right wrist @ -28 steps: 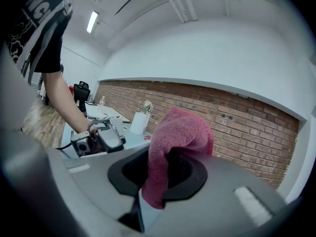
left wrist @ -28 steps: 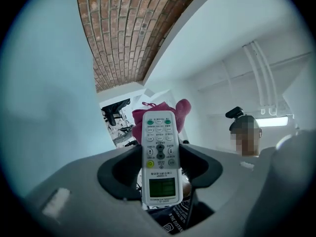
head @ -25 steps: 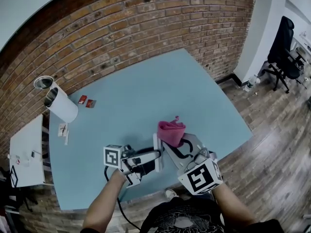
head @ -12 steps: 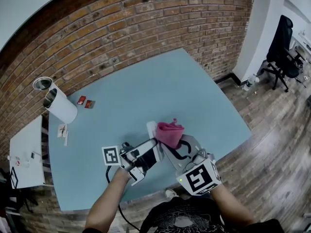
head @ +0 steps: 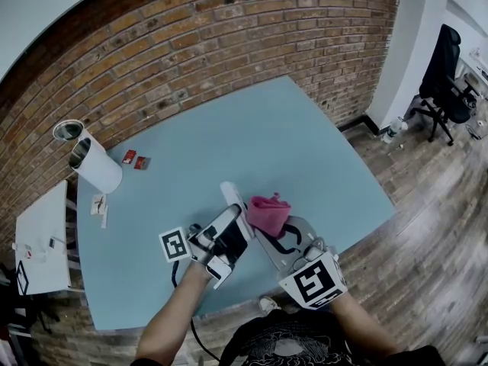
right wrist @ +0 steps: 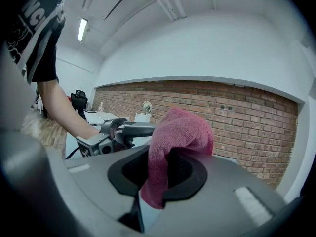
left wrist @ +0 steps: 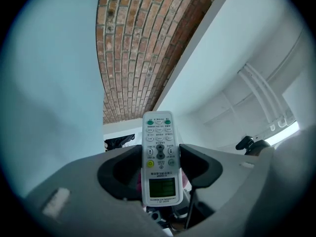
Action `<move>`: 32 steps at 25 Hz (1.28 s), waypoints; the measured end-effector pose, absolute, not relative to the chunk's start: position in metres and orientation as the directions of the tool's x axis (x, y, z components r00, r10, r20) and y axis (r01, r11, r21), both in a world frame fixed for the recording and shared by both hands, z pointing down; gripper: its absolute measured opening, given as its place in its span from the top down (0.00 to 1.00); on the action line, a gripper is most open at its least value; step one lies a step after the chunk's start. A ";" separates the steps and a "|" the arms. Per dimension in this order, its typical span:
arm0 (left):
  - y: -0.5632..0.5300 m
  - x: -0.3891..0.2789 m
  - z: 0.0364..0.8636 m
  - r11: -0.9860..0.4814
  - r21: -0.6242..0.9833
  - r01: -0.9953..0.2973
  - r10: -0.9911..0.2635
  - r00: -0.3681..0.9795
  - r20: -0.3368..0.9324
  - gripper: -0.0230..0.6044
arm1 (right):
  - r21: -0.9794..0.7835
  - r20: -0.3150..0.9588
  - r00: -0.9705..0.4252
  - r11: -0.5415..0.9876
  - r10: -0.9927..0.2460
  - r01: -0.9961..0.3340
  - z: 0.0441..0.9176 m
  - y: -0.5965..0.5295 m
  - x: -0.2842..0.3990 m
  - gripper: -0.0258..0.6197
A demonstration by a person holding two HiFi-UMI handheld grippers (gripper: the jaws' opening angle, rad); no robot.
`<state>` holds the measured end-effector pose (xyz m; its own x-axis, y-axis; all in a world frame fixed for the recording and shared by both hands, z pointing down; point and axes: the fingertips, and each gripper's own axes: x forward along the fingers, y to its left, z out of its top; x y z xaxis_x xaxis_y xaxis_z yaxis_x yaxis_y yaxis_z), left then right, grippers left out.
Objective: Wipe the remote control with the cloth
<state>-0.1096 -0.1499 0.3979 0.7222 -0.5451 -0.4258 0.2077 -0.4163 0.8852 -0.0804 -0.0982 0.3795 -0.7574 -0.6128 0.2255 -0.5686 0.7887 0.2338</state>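
Nearest the camera, the person's forearms are reaching out over the near edge of the blue table [head: 252, 143]. The left gripper [head: 229, 231] is clamping its jaws on the lower half of a white remote control [left wrist: 161, 157]. It is holding the remote above the table, with the button end sticking out past the jaws and the button face turned toward the gripper's camera. The right gripper [right wrist: 165, 174] is pinching a pink cloth [right wrist: 180, 137], which is bunching up above its jaws. The cloth is sitting just beside the remote, on its right; whether they are touching cannot be told. Farther off, two small red packets [head: 136, 159] and a white cylinder [head: 95, 166] are lying near the table's far left corner. Beyond them a brick wall [head: 191, 44] is running across, and a black office chair [head: 446, 75] is standing at far right.
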 end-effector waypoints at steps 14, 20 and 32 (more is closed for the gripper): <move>-0.168 -0.139 0.397 -0.378 0.904 0.201 -0.707 0.568 -0.421 0.57 | 0.170 0.244 -0.770 0.807 -0.590 -0.565 0.404 -0.082 -0.082 0.87; -0.172 -0.143 0.397 -0.374 0.916 0.143 -0.736 0.555 -0.388 0.57 | 0.152 0.248 -0.788 0.826 -0.564 -0.543 0.408 -0.072 -0.089 0.87; -0.168 -0.131 0.412 -0.388 0.920 -0.062 -0.722 0.642 -0.260 0.57 | 0.101 0.157 -0.819 0.834 -0.552 -0.543 0.384 -0.069 -0.087 0.87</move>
